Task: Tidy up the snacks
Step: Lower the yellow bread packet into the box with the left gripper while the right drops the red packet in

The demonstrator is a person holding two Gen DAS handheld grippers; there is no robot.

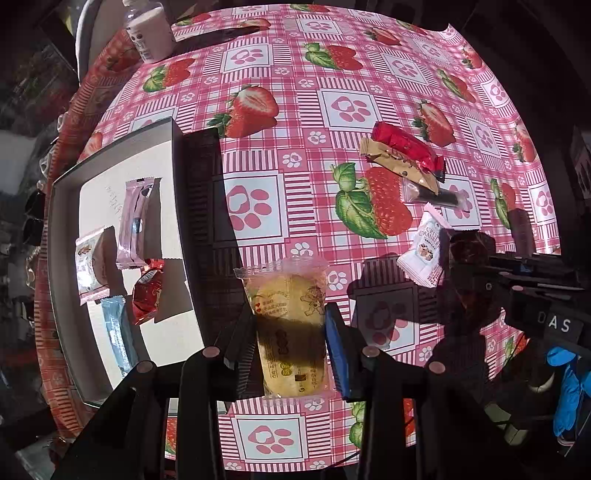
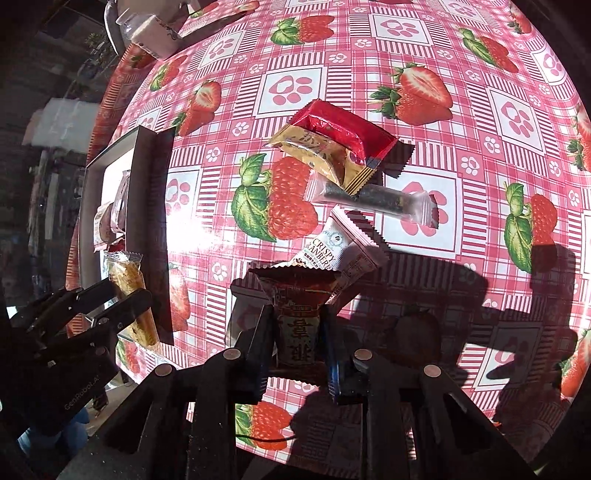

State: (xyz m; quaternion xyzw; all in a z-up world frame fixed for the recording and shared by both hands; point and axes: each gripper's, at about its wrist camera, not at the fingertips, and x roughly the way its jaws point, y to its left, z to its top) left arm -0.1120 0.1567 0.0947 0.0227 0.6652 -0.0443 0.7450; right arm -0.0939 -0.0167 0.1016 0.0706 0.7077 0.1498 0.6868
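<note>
Gripping yellow cake packet [image 1: 290,325] lengthwise, left tool [image 1: 290,332]; right tool [image 2: 297,332] clamps seemingly upright red packet [image 2: 297,321].

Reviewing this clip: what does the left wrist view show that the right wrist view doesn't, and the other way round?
Only the left wrist view: the box's inside, with a pale blue packet and a red candy among its snacks, and a blue glove.

Only the right wrist view: the dark red packet seen clearly, clamped in the right gripper.

Both: the yellow cake packet clamped in the left gripper, the red wrapper, tan wrapper, dark bar, white cranberry packet, and a bottle at the tablecloth's far edge.
</note>
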